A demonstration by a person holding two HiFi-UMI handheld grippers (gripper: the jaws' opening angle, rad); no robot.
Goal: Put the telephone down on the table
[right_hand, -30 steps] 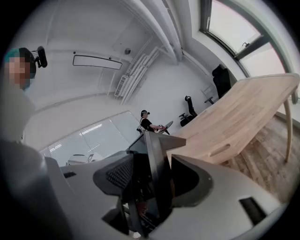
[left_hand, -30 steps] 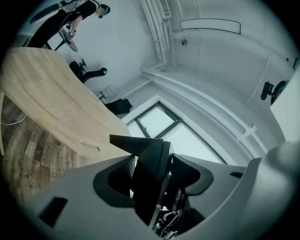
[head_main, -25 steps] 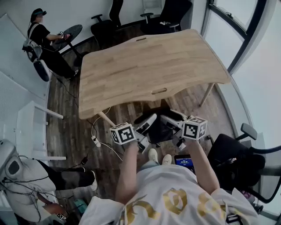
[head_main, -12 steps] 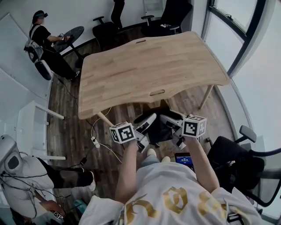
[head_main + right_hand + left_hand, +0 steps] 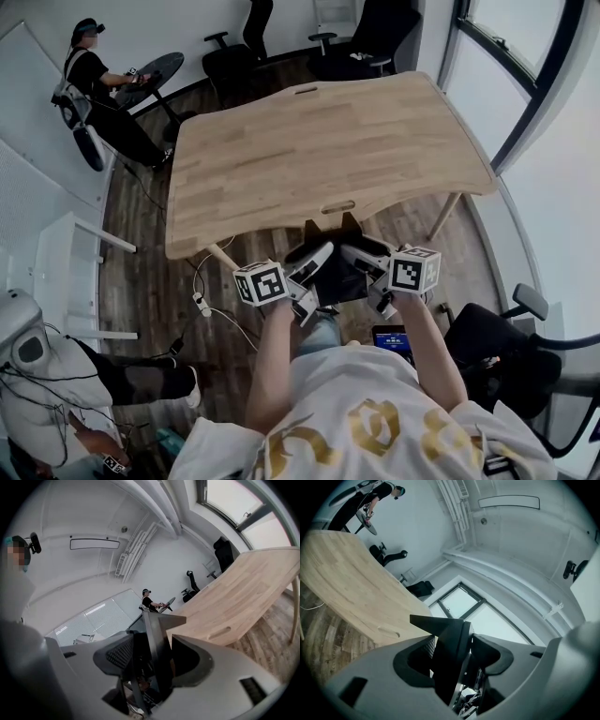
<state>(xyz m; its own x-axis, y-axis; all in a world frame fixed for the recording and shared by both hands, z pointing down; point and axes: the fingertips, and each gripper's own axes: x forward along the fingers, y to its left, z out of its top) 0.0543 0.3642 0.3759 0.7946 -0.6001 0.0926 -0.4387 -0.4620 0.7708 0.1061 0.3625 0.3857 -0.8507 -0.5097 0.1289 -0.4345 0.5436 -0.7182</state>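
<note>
Telephone: the black, angular telephone (image 5: 335,274) hangs in the air between my two tongs. It is at 6 o'clock from the table's near edge, over the floor and not on the tabletop.
Left tongs: my left tongs (image 5: 314,270) grip the telephone from its 9 o'clock side. In the left gripper view the jaws stand fairly wide, with the dark pads (image 5: 412,663) pressed on the telephone's body.
Right tongs: my right tongs (image 5: 367,261) grip it from the 3 o'clock side. In the right gripper view the jaws are likewise closed on the thin black body standing on edge between them.
Table: the light wooden table (image 5: 319,150) with wavy edges fills the 12 o'clock part of the head view. There is a slot handle near its front edge.
Floor: on the dark wood-plank floor (image 5: 150,262), a white power strip (image 5: 202,301) with a cable lies at 9 o'clock from the left tongs.
Chairs: black office chairs (image 5: 230,58) stand beyond the table at 12 o'clock. Another black chair (image 5: 506,347) is at 4 o'clock.
Person: a seated person (image 5: 92,75) is at 10 o'clock, beside a small round dark table (image 5: 155,70).
Window: a dark-framed window (image 5: 525,66) runs along at 2 o'clock.
</note>
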